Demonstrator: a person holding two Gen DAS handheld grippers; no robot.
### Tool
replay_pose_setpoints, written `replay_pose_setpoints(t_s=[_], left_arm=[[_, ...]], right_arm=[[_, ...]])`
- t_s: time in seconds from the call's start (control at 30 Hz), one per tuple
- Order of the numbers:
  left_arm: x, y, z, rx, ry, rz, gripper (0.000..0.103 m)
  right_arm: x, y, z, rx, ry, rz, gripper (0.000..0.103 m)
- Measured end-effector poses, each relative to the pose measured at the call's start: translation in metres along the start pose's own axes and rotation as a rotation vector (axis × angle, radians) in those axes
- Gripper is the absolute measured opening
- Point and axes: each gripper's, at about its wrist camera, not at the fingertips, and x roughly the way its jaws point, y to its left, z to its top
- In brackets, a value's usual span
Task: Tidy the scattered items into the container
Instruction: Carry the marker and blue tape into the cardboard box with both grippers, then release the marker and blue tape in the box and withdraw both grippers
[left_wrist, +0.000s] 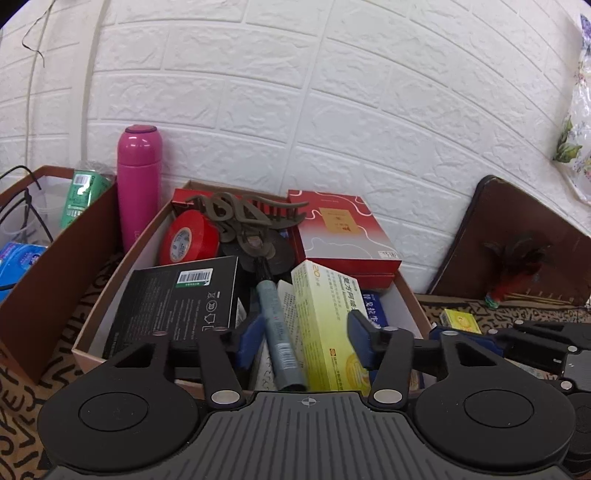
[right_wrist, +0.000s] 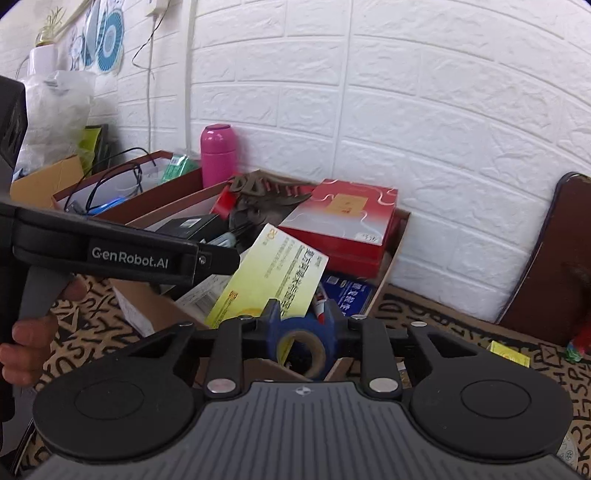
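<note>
Left tool (left_wrist: 306, 338) spread wide above the cardboard box (left_wrist: 110, 291), gripping nothing; its blue pads flank a grey marker (left_wrist: 277, 339) and a yellow carton (left_wrist: 325, 325) lying inside; red tape (left_wrist: 188, 238), black box (left_wrist: 173, 302) and red gift box (left_wrist: 343, 229) also inside. Right tool (right_wrist: 302, 314) clamped on a blue tape roll (right_wrist: 303, 345), held over the box's near corner; small yellow packet (right_wrist: 508, 352) on the patterned counter (right_wrist: 461, 332), outside.

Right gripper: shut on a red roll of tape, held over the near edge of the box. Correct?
Not quite. The roll of tape in the right gripper is blue, as the right wrist view shows. The red roll lies in the box. The rest holds.
</note>
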Motion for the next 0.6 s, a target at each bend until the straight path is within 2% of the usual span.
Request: replay_pose_setpoints(t_s=[0.03,0.07,0.1,0.2,0.3,0.33,0.37,0.47,0.53,0.57,0.6], left_arm=[[0.002,0.001,0.001,0.000,0.009,-0.004,0.048],[0.004,0.001,0.001,0.003,0.019,-0.006,0.043],[0.008,0.002,0.002,0.007,0.030,-0.008,0.032],[0.023,0.003,0.001,0.014,0.066,0.014,0.015],[0.029,0.007,0.001,0.018,0.059,0.044,0.013],[0.030,0.008,0.002,0.017,0.067,0.054,0.017],[0.029,0.009,0.002,0.011,0.065,0.054,0.038],[0.020,0.010,-0.001,-0.008,0.038,0.033,0.053],[0.011,0.005,-0.004,-0.003,0.022,0.023,0.082],[0.006,0.001,-0.005,-0.006,0.018,0.003,0.091],[0.001,-0.004,-0.007,-0.006,0.014,0.002,0.095]], right_arm=[[0.001,0.001,-0.001,0.002,0.004,0.004,0.021],[0.002,0.001,-0.001,0.005,0.010,0.009,0.019],[0.003,0.001,-0.002,0.008,0.014,0.011,0.019],[0.006,0.001,-0.002,0.014,0.018,0.004,0.018],[0.007,-0.002,-0.003,0.026,0.019,-0.003,0.019],[0.008,-0.003,-0.003,0.028,0.022,-0.007,0.019],[0.008,-0.004,-0.003,0.030,0.026,-0.008,0.019],[0.005,-0.005,-0.005,0.033,0.022,-0.005,0.019],[0.004,-0.004,-0.006,0.032,0.020,-0.006,0.025],[0.003,-0.003,-0.006,0.034,0.017,-0.007,0.035],[0.001,-0.002,-0.006,0.036,0.013,-0.006,0.045]])
